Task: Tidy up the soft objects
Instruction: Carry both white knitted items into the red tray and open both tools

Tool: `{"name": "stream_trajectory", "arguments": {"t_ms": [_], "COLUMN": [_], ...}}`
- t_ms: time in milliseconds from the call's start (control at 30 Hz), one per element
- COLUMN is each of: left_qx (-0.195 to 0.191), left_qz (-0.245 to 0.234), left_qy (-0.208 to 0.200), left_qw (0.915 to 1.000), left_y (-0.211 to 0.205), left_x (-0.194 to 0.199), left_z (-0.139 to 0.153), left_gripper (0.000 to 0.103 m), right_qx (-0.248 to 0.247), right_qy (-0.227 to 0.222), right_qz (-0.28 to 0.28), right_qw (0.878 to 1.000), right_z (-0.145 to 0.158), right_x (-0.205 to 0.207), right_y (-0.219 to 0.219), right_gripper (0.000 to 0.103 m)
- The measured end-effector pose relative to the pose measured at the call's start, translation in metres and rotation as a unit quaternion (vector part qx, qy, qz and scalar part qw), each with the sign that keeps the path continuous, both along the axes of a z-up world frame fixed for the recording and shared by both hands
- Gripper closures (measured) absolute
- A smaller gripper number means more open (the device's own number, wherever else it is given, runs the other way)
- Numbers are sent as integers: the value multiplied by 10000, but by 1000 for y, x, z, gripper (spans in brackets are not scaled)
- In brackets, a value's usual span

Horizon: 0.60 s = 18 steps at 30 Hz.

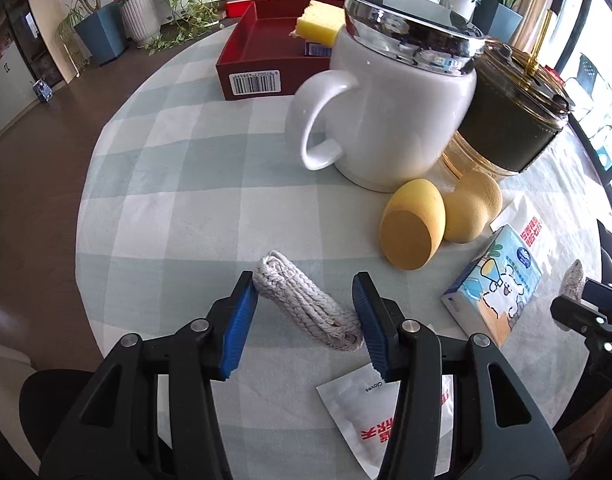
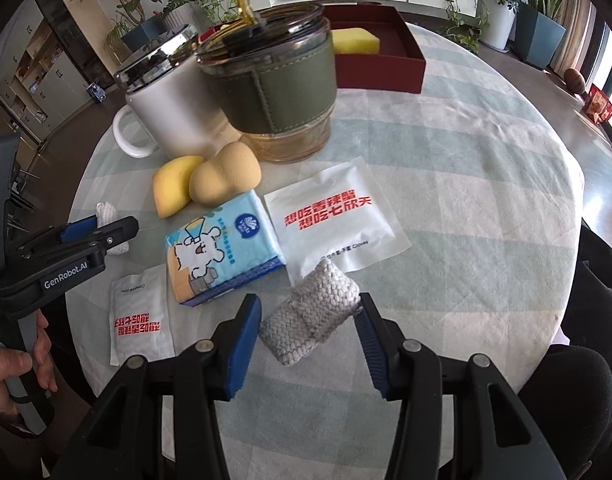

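Your left tool (image 1: 306, 312) clamps a coil of off-white braided rope (image 1: 306, 304) lengthwise between its ribbed blue pads, near the front edge of the desk (image 1: 165, 184). Your right tool (image 2: 310, 320) grips a second, greyer braided bundle (image 2: 310, 316) the same way, lying partly over a glove sachet.

On the pale checked cloth:
- Two matte yellow makeup sponges (image 1: 412, 226), one egg-shaped with a flat cut face, one gourd-shaped.
- Glossy white mug (image 1: 390, 120) with a chrome-rimmed lid.
- Amber tumbler (image 2: 281, 80) with a stitched green sleeve and a straw.
- Blue tissue pack (image 2: 221, 248) printed with a cartoon bear.
- Two white sachets (image 2: 334, 216), red Chinese print, the word "Gloves".
- Far side: red box (image 1: 257, 68) with a barcode, holding a porous yellow sponge (image 1: 318, 26).

Only the right view shows both sachets whole, the "GenRobot.AI" lettering on the left tool, and your hand (image 2: 13, 364) on its handle.
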<state>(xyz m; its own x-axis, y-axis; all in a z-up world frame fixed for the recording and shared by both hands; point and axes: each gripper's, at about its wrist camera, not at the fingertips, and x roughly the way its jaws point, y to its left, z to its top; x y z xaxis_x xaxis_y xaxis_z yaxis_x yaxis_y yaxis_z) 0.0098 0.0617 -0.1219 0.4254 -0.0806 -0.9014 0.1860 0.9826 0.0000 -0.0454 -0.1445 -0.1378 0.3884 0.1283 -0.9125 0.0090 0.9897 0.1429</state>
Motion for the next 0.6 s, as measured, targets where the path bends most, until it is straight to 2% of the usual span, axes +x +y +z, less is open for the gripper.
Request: {"name": "stream_trajectory", "arguments": {"t_ms": [600], "left_qx": [319], "left_qz": [503], "left_qy": [-177], "left_qw": [9981], "left_y": [41], "left_x": [39], "left_z": [9], "left_gripper": [56], "right_qx": [-308], "right_qy": [-135], "right_qz": [-346], "right_qw": [9988], "right_z": [17], "right_x": [29], "right_y": [-47], "right_gripper": [52]}}
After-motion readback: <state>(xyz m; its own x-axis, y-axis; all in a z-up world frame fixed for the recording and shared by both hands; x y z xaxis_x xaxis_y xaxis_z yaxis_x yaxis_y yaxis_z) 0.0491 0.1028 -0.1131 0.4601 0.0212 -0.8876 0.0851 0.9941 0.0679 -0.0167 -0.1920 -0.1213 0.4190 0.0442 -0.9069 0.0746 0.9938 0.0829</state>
